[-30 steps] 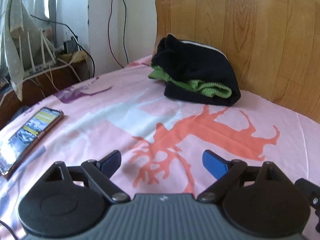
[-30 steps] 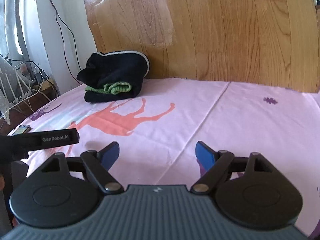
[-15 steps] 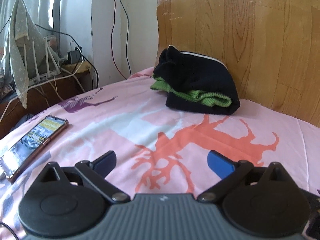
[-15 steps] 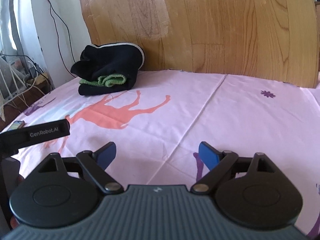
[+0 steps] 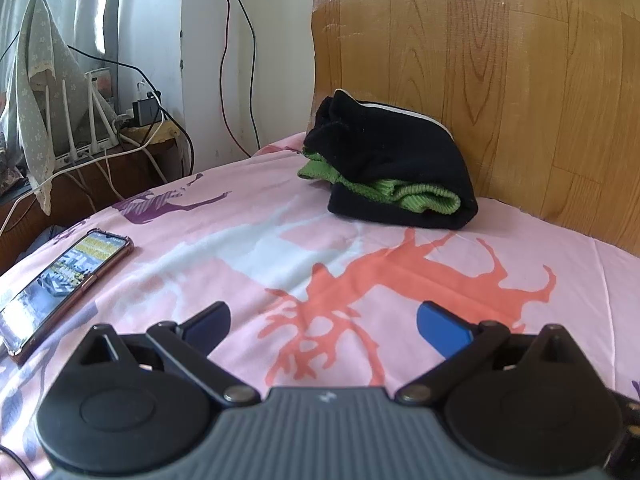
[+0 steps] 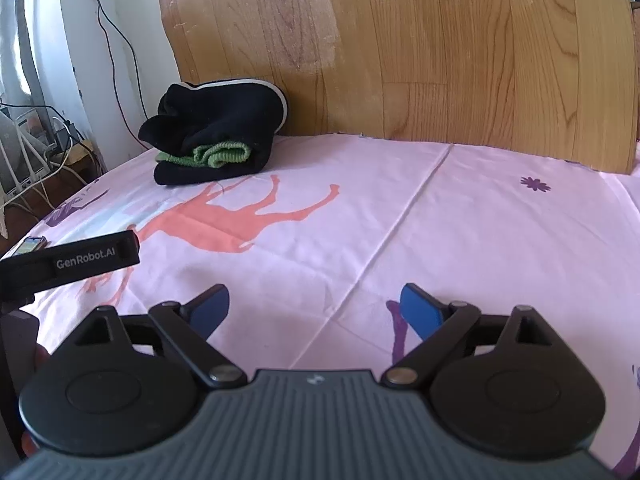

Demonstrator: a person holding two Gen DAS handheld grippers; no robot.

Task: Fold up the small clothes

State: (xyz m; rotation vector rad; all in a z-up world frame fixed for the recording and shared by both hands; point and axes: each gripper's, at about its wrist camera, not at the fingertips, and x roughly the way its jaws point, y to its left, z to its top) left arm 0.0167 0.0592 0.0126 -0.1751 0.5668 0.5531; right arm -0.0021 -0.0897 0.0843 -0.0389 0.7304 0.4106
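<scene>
Both cameras have drawn back a little and risen since the earlier frames, so the folded bundle of black and green knitted clothes (image 5: 390,174) now sits slightly farther off.

From the left wrist view, this bundle lies on the pink bedsheet with animal prints (image 5: 248,248), against the wooden headboard (image 5: 500,80). The left gripper (image 5: 323,322) hovers well short of the bundle, its blue fingers spread apart and holding nothing. A smartphone with a lit screen (image 5: 64,280) lies far to the left of the bundle.

From the right wrist view, the same bundle (image 6: 218,140) is well ahead and to the left. The right gripper (image 6: 316,306) is also spread wide and empty.

I think the fold looks finished. One risk is that a returning finger could catch the loose green cuff and pull the bundle open.
</scene>
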